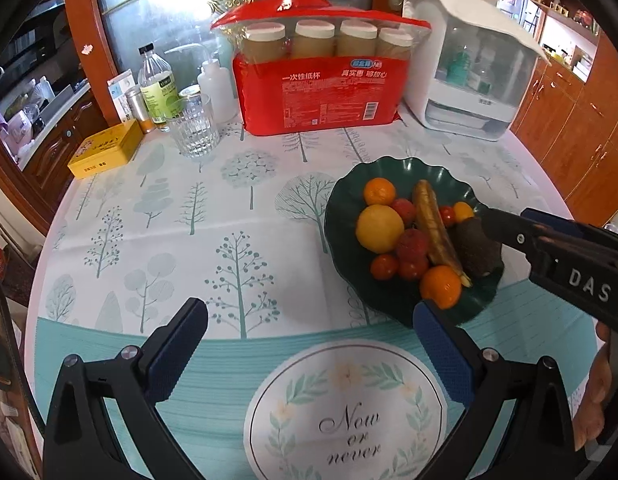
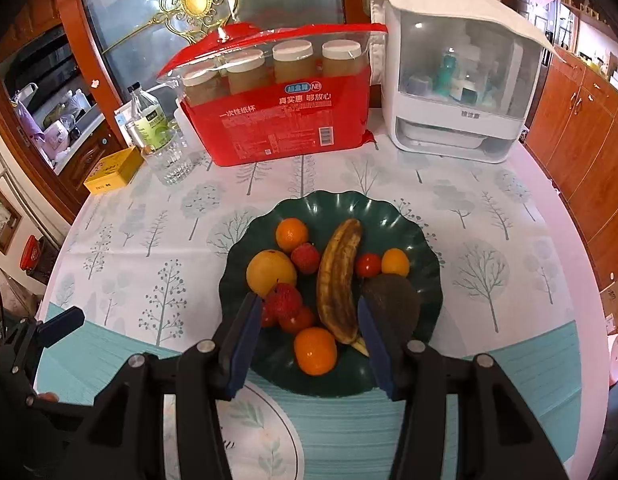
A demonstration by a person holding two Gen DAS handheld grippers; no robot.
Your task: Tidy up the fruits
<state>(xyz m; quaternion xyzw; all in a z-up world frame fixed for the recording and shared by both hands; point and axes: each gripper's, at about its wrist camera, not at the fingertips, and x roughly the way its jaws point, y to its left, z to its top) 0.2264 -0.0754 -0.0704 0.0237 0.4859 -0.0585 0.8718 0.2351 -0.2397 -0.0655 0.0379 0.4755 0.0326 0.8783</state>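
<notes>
A dark green scalloped plate (image 2: pixel 421 240) (image 1: pixel 393 168) holds a spotted banana (image 2: pixel 339 280) (image 1: pixel 431 224), a dark avocado (image 2: pixel 393 300) (image 1: pixel 475 252), a yellow orange (image 2: pixel 271 272) (image 1: pixel 379 228), several small oranges, lychees and cherry tomatoes. My right gripper (image 2: pixel 309 312) is open and empty, its fingers above the plate's near side, straddling a tomato and the banana's lower end; it also shows in the left wrist view (image 1: pixel 489 220) beside the avocado. My left gripper (image 1: pixel 309 320) is open and empty above the tablecloth, left of the plate.
A red pack of paper cups (image 1: pixel 321 96) (image 2: pixel 285 128), a white dispenser box (image 1: pixel 469 68) (image 2: pixel 457 80), a glass (image 1: pixel 193 128), bottles (image 1: pixel 157 88) and a yellow tin (image 1: pixel 105 148) stand along the table's far side. Wooden cabinets (image 1: pixel 581 128) stand to the right.
</notes>
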